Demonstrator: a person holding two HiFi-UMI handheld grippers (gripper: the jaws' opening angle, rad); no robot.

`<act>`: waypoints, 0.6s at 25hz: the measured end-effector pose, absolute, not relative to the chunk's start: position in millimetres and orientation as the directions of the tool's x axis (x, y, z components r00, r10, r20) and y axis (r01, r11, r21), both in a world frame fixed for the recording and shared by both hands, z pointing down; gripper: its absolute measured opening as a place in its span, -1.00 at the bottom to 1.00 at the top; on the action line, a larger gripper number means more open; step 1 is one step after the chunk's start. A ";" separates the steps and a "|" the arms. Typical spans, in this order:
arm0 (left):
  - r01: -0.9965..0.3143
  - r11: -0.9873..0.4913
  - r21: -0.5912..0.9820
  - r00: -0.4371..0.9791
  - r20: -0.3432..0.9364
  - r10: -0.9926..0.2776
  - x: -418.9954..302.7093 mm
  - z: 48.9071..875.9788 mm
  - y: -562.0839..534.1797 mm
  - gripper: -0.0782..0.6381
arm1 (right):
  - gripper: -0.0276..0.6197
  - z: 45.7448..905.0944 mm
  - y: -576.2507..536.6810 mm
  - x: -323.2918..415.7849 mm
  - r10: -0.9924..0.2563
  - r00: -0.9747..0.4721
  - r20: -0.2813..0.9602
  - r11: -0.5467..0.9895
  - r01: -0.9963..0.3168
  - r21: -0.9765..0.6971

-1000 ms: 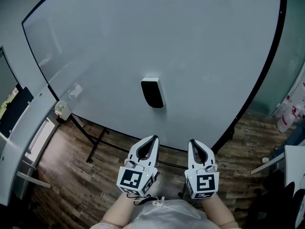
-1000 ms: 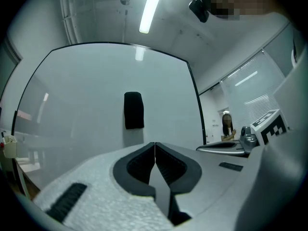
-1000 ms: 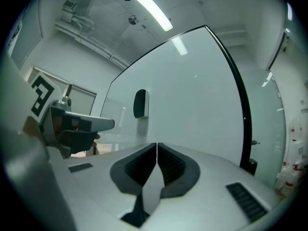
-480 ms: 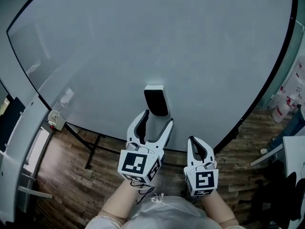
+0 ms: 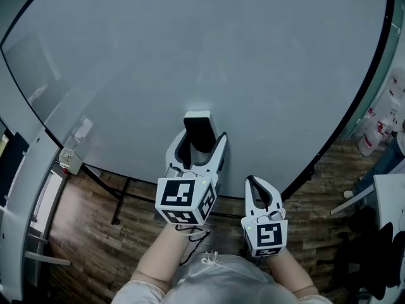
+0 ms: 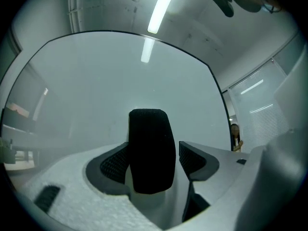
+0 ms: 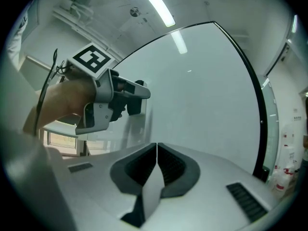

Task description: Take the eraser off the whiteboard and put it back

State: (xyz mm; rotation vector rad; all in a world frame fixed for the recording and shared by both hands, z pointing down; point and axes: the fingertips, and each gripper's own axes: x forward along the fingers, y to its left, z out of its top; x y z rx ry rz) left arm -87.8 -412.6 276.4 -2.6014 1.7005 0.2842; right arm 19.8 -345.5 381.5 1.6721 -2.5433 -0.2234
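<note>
Eraser sits low on the whiteboard, midway along its bottom edge, between the opening jaws of the left tool, pads not yet touching. Right tool closed, empty. Eraser probably light and stiff-backed; grip its long sides.

We see a dark wooden floor below. At its left, a small white box is beside a pale curved ledge. At the far right, white bottles with red labels stand near a white table. Above, a long ceiling lamp is lit. A person stands far behind.
</note>
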 end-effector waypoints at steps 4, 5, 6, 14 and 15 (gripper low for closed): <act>-0.944 -0.322 0.067 0.305 -0.184 -0.934 -95.4 277.5 -416.9 0.01 | -0.83 384.4 -347.1 22.1 -0.918 -0.397 -0.005 0.391 -0.907 0.157; -0.949 -0.309 0.067 0.292 -0.196 -0.936 -96.2 277.2 -417.1 0.00 | -0.83 385.5 -346.9 22.7 -0.917 -0.398 -0.005 0.392 -0.907 0.154; -0.951 -0.302 0.066 0.283 -0.206 -0.937 -96.4 276.9 -416.8 -0.01 | -0.83 386.4 -346.4 23.4 -0.917 -0.398 -0.005 0.393 -0.907 0.151; -0.941 -0.335 0.050 0.319 -0.205 -0.925 -96.9 277.9 -412.9 -0.05 | -0.83 388.8 -344.6 25.3 -0.921 -0.391 -0.002 0.387 -0.912 0.139; -0.938 -0.343 0.044 0.328 -0.205 -0.922 -97.2 278.2 -411.2 -0.05 | -0.83 388.5 -343.9 24.4 -0.921 -0.390 -0.002 0.386 -0.912 0.140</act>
